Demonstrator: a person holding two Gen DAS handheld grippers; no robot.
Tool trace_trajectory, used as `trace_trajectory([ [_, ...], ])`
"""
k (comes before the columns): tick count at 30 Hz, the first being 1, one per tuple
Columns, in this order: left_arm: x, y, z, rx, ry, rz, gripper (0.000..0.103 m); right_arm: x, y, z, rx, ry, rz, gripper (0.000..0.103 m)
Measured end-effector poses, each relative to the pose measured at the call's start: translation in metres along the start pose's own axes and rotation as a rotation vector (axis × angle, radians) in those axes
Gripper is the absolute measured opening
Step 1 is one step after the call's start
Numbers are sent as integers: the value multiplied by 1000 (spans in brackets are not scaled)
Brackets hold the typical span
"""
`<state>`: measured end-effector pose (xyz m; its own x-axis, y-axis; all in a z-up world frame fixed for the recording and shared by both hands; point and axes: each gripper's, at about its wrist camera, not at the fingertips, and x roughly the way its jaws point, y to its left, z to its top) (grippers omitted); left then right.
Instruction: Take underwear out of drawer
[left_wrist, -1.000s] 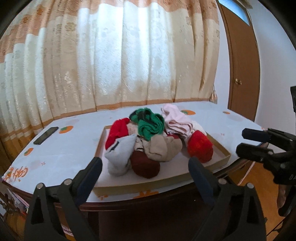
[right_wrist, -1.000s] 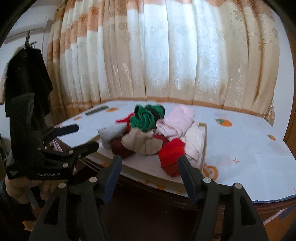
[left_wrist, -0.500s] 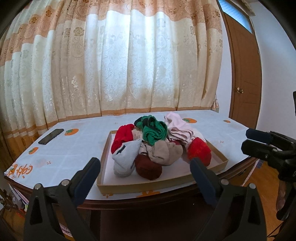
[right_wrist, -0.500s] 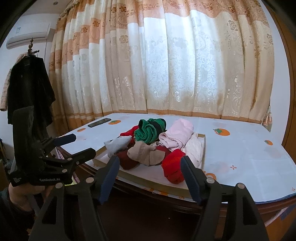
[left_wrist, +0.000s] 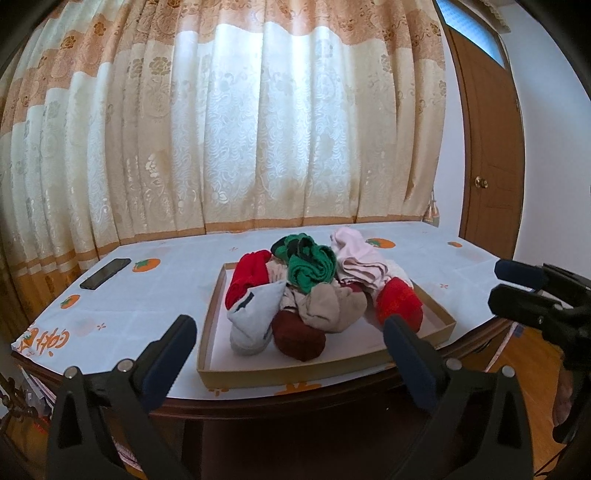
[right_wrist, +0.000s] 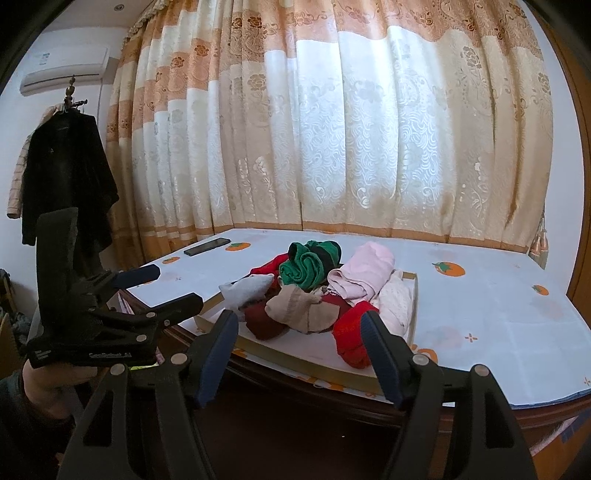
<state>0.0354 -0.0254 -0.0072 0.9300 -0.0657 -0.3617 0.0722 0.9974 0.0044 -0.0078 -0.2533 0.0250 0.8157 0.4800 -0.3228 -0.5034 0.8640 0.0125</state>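
Left wrist view has both grippers, left gripper (left_wrist: 288, 332) and right gripper (right_wrist: 299, 332), gaping empty short of the underwear pile (left_wrist: 317, 291) heaped in the drawer tray (left_wrist: 212, 332), lower pieces buried underneath.

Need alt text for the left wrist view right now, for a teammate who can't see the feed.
A shallow cardboard tray on a white tablecloth holds a heap of rolled underwear in red, green, pink, grey, beige and maroon. The left gripper is open and empty short of the table edge, and the right gripper shows at the right. A dark phone lies far left, before drawn curtains.
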Motion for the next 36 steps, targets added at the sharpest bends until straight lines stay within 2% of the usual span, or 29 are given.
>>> trace_trajectory([
  [20, -3, 1, 10, -26, 16, -30, 103, -4, -2, 1, 4, -12, 0, 71],
  [30, -1, -4, 12, -1, 20, 4, 103, -5, -1, 0, 7, -5, 2, 71],
  [36, -1, -4, 9, 15, -4, 26, 103, -3, 0, -4, 11, 5, 2, 71],
])
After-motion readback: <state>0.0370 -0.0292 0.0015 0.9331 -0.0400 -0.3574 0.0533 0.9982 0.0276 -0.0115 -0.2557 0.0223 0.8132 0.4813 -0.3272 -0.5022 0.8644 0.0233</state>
